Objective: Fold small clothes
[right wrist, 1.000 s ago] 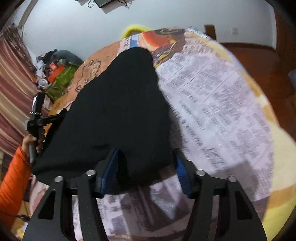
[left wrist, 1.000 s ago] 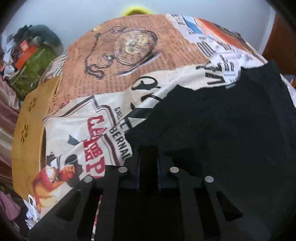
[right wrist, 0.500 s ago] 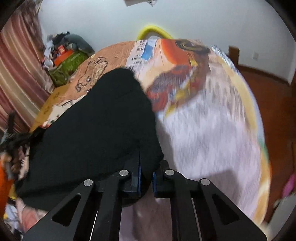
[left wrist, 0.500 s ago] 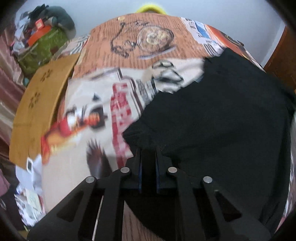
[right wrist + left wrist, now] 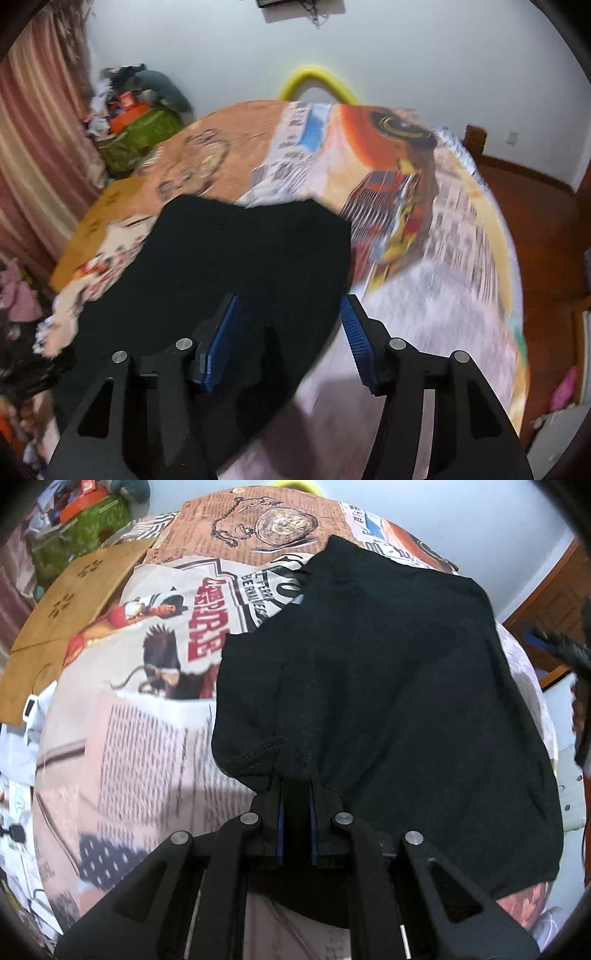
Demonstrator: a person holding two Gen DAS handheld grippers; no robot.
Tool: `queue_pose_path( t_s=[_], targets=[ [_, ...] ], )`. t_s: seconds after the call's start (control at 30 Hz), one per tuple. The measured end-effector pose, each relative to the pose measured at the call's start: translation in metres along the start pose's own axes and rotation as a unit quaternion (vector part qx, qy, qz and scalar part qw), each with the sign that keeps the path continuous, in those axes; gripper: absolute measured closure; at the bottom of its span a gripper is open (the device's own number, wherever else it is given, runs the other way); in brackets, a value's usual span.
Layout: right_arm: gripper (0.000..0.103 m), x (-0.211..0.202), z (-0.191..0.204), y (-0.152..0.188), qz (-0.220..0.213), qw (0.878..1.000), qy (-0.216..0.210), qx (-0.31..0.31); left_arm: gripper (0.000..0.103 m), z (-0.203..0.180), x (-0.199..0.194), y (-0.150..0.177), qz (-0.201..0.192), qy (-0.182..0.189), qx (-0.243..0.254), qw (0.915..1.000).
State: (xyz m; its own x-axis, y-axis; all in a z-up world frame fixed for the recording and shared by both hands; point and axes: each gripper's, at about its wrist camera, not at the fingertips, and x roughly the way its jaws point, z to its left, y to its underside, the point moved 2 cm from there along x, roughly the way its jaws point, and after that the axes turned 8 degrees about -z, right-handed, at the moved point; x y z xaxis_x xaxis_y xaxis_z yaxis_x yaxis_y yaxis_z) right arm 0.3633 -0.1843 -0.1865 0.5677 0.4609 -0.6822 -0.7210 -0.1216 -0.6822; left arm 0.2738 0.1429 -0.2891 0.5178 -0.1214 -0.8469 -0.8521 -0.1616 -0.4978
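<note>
Black shirt point(image 5: 388, 701) lies spread on the printed bedsheet point(image 5: 147, 738), cardboard point(image 5: 74, 602) beside it. The left gripper point(image 5: 295, 794) pinches the shirt's near edge. The right gripper point(image 5: 288, 314) has just been opening, jaws apart over the shirt, pads clear.

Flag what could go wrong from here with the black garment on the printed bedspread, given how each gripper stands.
1. Only the left gripper is shut on the black garment; the right gripper has just been opening, pads clear of the cloth, so a further pull may drag or skew the fold.
2. The edge bunches by the left pads, which could set a crease.
3. The printed bedspread could get pinched along with the cloth.
</note>
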Motion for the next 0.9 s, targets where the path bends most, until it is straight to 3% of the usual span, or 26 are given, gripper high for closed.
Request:
queue_pose_path(
  t_s=[0.33, 0.63, 0.77, 0.83, 0.9],
  targets=[
    [0.046, -0.075, 0.043, 0.112, 0.058, 0.995, -0.082, 0.025, 0.093, -0.040, -0.032, 0.035, -0.008, 0.030, 0.017, 0.9994],
    [0.048, -0.053, 0.054, 0.156, 0.097, 0.990, -0.094, 0.041, 0.089, -0.049, -0.054, 0.045, -0.041, 0.007, 0.044, 0.9982],
    [0.082, -0.050, 0.054, 0.152, 0.085, 0.991, -0.096, 0.035, 0.088, -0.039, -0.060, 0.046, -0.053, -0.005, 0.042, 0.9977],
    [0.091, -0.049, 0.055, 0.148, 0.082, 0.993, -0.088, 0.018, 0.088, -0.036, -0.058, 0.044, -0.052, -0.003, 0.033, 0.9981],
    [0.093, -0.049, 0.053, 0.147, 0.081, 0.993, -0.080, 0.001, 0.085, -0.035, -0.058, 0.043, -0.048, -0.002, 0.026, 0.9985]
  ],
)
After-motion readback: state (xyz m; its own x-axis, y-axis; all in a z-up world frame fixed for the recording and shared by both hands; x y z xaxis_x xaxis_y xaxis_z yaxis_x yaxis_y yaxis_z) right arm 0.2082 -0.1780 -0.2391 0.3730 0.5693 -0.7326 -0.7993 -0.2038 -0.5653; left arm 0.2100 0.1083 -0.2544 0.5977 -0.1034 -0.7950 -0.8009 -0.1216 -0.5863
